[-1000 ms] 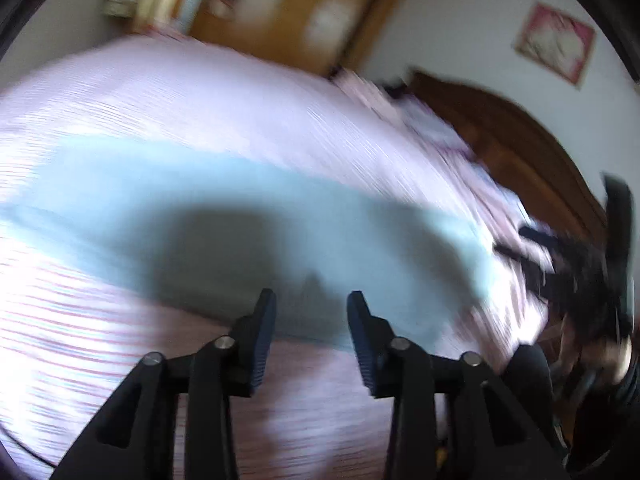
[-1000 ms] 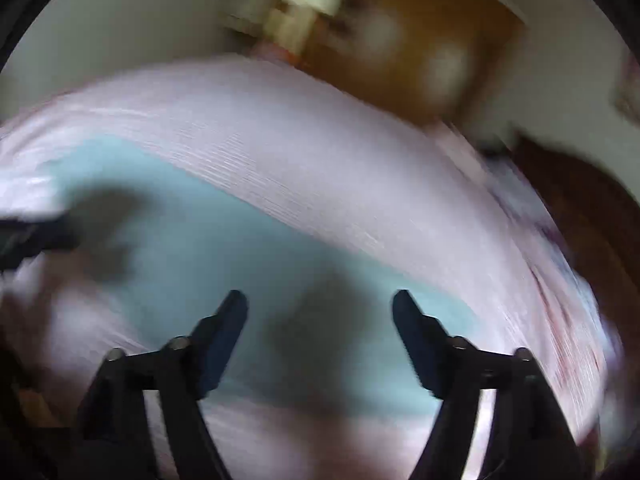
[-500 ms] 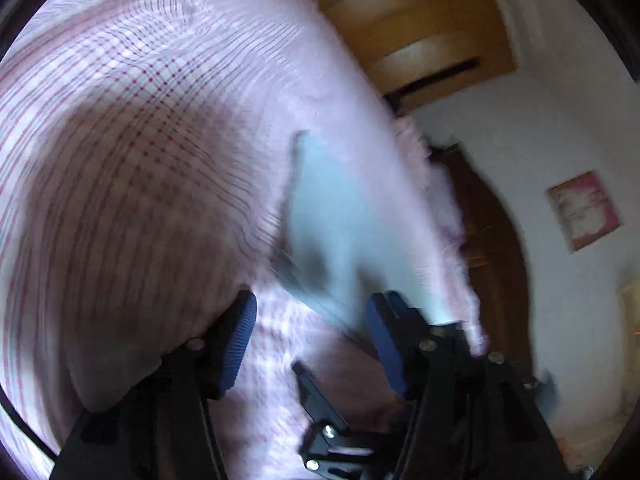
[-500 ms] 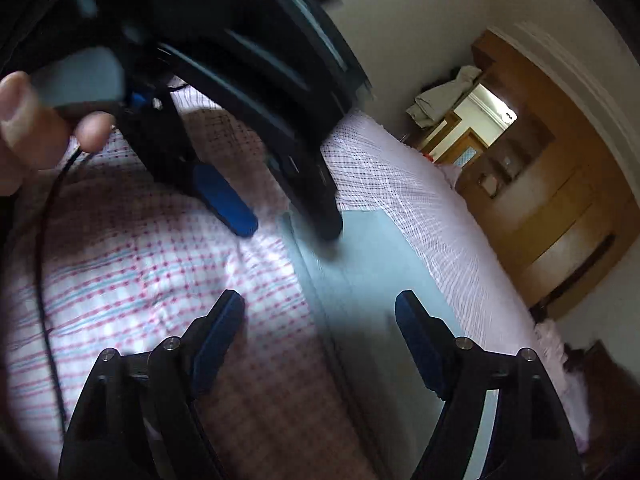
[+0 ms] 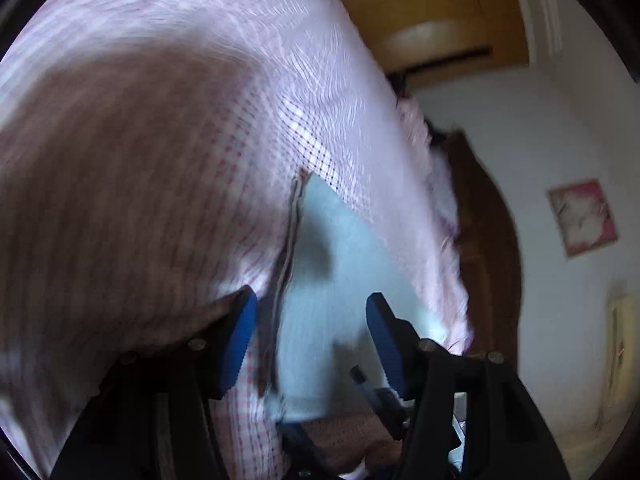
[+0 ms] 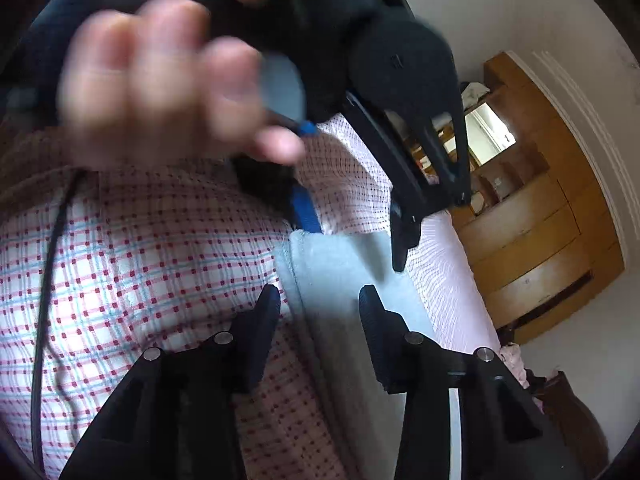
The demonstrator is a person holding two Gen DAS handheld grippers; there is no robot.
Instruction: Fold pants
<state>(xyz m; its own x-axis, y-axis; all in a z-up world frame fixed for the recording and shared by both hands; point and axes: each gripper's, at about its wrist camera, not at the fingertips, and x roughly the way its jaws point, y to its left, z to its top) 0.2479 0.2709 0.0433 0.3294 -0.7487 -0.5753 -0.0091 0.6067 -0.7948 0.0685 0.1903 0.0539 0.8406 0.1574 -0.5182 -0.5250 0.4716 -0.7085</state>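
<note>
Light blue pants (image 5: 340, 280) lie flat on a pink checked bedsheet (image 5: 200, 80), with their hemmed end toward me. My left gripper (image 5: 312, 320) hangs open just over that end, the hem's corner between its blue pads, which do not press on it. In the right wrist view the pants (image 6: 332, 344) run under my right gripper (image 6: 318, 304). Its jaws are closing with the cloth's edge between them and the pads stand apart from it. The left gripper (image 6: 354, 246) and the hand (image 6: 160, 80) holding it loom just ahead.
A black cable (image 6: 44, 280) trails over the sheet (image 6: 140, 280) at the left. A wooden wardrobe (image 6: 540, 260) stands beyond the bed. A dark headboard (image 5: 480, 240) and a pink picture (image 5: 580, 216) on the wall lie to the right.
Both grippers swung from over the middle of the pants to their hemmed end and dropped closer. The right jaws have narrowed. The left gripper and hand now fill more of the right view.
</note>
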